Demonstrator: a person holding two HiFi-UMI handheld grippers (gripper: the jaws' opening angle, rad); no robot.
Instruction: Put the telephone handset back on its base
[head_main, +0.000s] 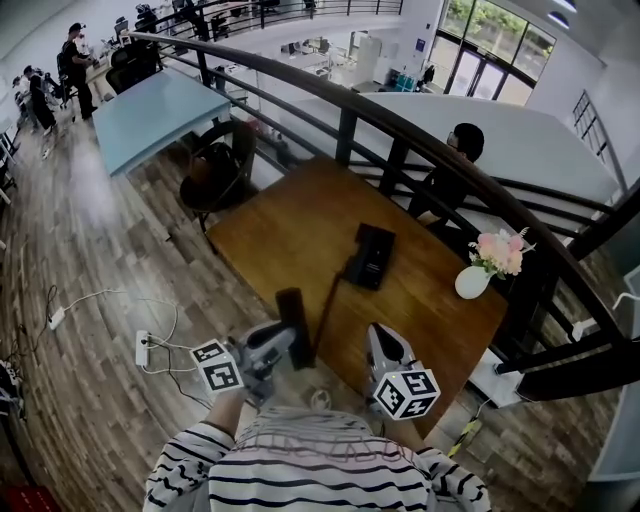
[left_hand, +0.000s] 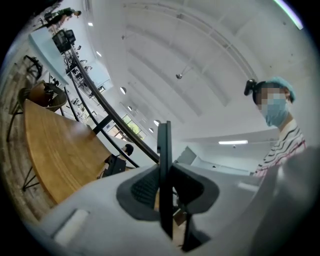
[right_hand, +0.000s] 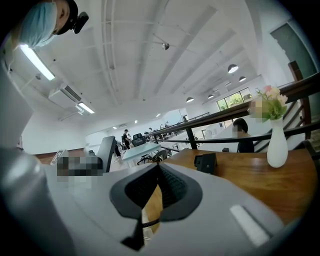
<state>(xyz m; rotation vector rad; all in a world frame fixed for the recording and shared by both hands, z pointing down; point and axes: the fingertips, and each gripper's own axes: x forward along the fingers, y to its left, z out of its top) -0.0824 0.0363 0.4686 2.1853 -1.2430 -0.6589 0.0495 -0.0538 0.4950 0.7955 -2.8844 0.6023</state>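
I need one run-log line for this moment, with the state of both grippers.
left gripper: jaws shut on handset | right gripper: jaws shut, empty | base: on table, handset off it

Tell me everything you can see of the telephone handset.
The telephone handset is a black, plastic-looking bar, a thin slab edge-on in the left gripper view. The jaws of the left gripper are closed on its near end, holding it over the wooden table's near edge. A dark cord runs from near that end to the black base, which lies apart, further across the table.
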